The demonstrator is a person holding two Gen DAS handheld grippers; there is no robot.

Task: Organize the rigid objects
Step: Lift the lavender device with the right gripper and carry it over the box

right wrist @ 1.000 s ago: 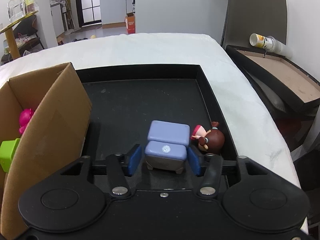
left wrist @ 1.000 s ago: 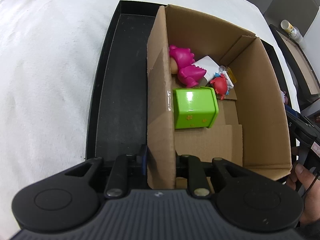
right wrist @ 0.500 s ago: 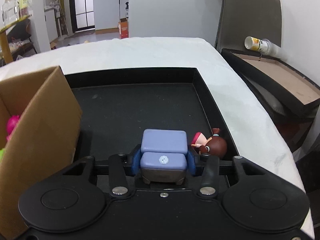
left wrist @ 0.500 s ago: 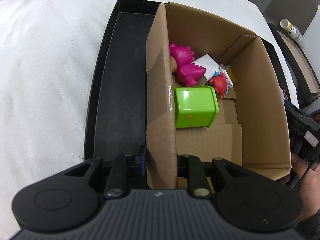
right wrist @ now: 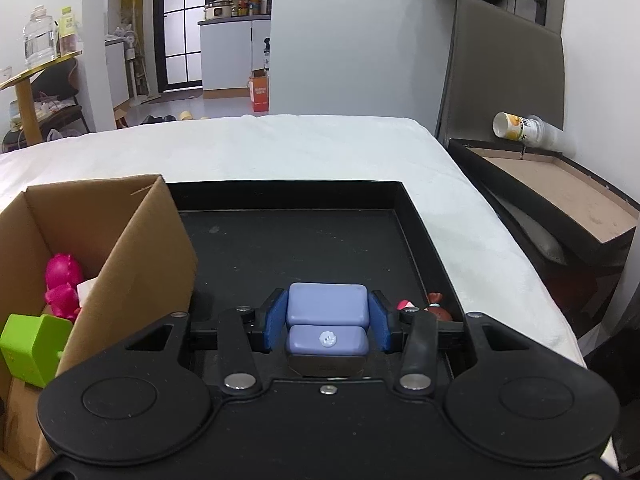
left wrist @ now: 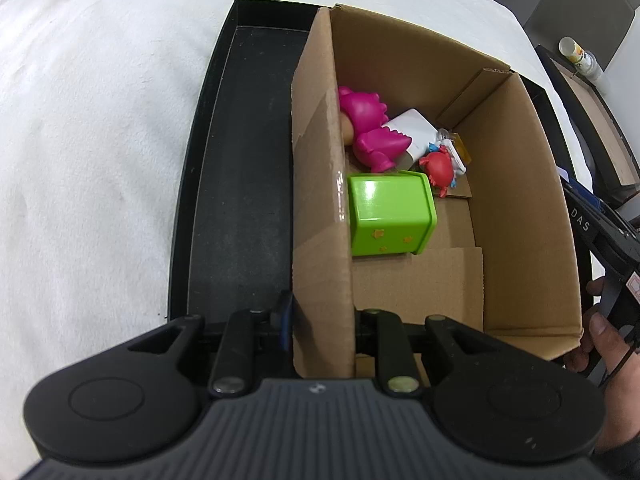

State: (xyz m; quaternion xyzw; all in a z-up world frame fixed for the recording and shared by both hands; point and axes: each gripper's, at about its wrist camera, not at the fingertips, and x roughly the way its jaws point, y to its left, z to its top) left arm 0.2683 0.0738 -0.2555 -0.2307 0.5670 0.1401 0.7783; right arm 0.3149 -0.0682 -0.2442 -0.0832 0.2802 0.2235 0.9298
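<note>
Left wrist view: left gripper (left wrist: 322,322) clamped on the near wall of the cardboard box (left wrist: 520,200) standing in the black tray (left wrist: 240,160), with pink dinosaur (left wrist: 372,128), green cube (left wrist: 390,216) and red crab (left wrist: 438,168) already inside; likely enough to tip or drag the box off the tray if that thin wall buckled or slid from the pads. Right wrist view: right gripper (right wrist: 327,322) pinched on the lavender block toy (right wrist: 327,312), the pads gripping only its sides, just beside the small doll figure (right wrist: 434,311) against the tray's right rim; a grip that could have let the smooth block twist loose, or knocked the doll or caught the box's rim on the way over.

Lavender block (right wrist: 327,309), lime cube (left wrist: 390,213) (orange-speckled), black tray (right wrist: 304,244).
</note>
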